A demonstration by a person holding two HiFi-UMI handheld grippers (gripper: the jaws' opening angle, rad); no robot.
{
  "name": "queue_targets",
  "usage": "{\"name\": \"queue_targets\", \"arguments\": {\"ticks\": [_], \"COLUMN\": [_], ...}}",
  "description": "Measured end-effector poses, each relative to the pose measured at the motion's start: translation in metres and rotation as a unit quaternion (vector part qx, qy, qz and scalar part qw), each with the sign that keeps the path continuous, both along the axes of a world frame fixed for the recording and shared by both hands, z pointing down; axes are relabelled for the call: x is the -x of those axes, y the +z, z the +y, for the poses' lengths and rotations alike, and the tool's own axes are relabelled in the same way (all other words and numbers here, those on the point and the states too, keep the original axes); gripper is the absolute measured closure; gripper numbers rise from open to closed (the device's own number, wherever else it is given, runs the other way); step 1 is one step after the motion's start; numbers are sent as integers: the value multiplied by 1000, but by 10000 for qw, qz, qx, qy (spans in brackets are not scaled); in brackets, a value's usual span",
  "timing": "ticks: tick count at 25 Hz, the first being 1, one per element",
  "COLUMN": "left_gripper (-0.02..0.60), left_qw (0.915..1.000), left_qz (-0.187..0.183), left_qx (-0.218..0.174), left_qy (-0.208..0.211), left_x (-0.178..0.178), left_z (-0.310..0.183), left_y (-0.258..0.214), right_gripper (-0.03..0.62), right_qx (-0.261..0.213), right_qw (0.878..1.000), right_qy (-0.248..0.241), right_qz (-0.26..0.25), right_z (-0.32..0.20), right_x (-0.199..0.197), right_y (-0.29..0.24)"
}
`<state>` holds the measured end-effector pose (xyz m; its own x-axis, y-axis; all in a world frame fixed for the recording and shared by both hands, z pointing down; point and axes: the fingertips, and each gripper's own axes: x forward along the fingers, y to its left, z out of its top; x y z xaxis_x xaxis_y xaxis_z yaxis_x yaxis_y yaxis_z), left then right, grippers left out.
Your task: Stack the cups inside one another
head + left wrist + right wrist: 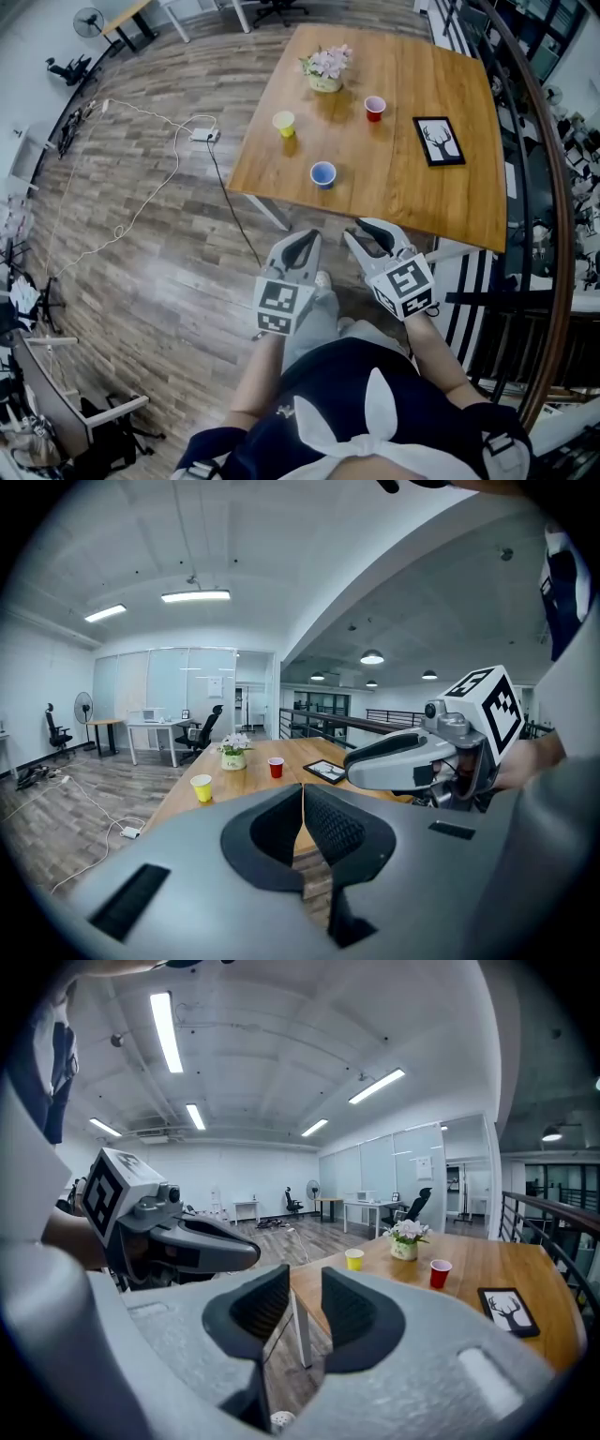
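Your left grey gripper [303,239] has its jaws pressed together and holds nothing. Your right grey gripper [364,229] has its jaws slightly apart with nothing between them. Both hang just short of the wooden table [412,192]. On it stand, well apart, a blue plastic cup [322,173], a yellow plastic cup [284,122] and a red plastic cup [375,107].

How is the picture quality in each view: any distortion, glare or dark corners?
Head view: fisheye bends the floor planks; blue cup sharp, evenly lit. Left gripper view: black corners, ceiling lamp glares. Right gripper view: black corners, light strip blown white.
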<state>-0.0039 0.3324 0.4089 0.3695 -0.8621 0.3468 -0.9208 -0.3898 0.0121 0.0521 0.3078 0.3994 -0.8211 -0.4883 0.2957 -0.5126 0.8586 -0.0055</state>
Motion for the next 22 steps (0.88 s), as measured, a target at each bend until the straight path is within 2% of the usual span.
{"name": "queue_targets", "arguments": {"ticks": [15,22], "left_gripper": [558,558], "left_qw": [9993,9987], "left_qz": [152,245], "left_qx": [353,446], "left_qy": [25,73], "left_x": [63,99], "left_z": [-92,-123], "left_y": [33,41], "right_gripper": [397,322], "right_qx": [325,724], "right_qw": [9988,9937], "right_qy": [7,6], "right_qz": [376,850], "right_z": [-97,-125], "right_x": [58,85], "right_y": [35,70]}}
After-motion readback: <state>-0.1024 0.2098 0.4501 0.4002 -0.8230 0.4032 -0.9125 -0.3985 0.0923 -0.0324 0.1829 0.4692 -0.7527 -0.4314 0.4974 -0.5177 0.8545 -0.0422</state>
